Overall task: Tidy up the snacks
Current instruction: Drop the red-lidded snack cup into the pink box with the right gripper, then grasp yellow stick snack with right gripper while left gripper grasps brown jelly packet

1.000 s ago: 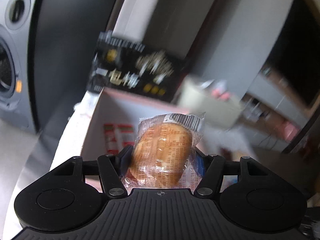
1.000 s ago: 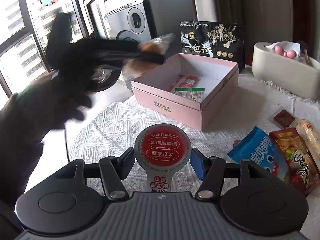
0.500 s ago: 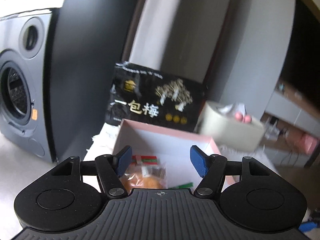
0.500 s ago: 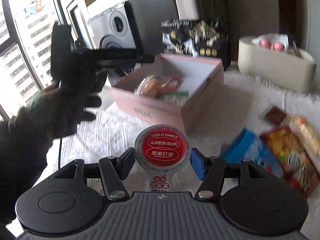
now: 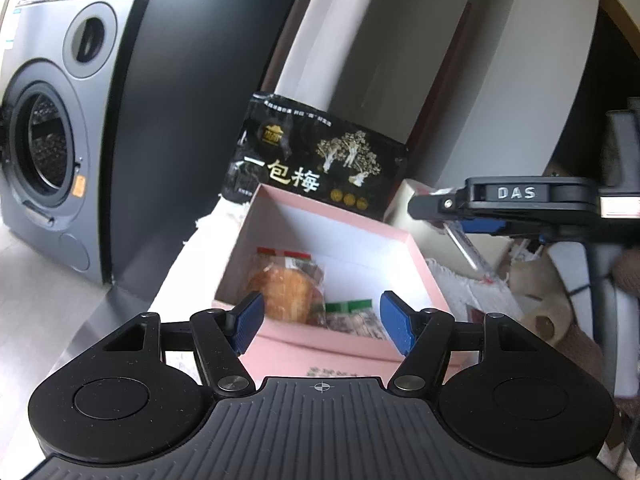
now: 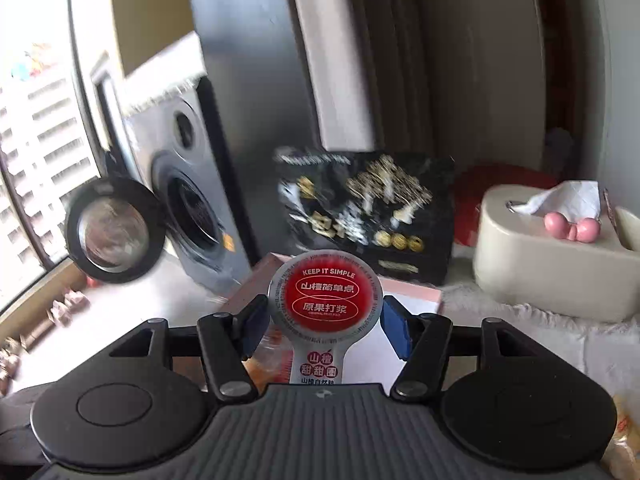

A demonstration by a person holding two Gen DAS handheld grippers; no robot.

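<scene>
A pink box (image 5: 416,256) stands open on the table. Inside it lie a wrapped bun (image 5: 280,290) and red and green snack packets (image 5: 352,312). My left gripper (image 5: 322,324) is open and empty, just in front of the box's near wall. My right gripper (image 6: 324,330) is shut on a round red hawthorn snack pack (image 6: 329,294) and holds it over the pink box (image 6: 416,294). It also shows in the left wrist view (image 5: 504,200), above the box's right side.
A black plum snack bag (image 5: 320,164) stands behind the box. A beige tissue box (image 6: 552,256) sits to the right on the white knitted cloth (image 6: 560,328). A grey washing machine (image 5: 44,160) stands left, beyond the table edge.
My left gripper let the bun go into the box and has pulled back, open. My right gripper has moved forward with the round pack, over the box.
</scene>
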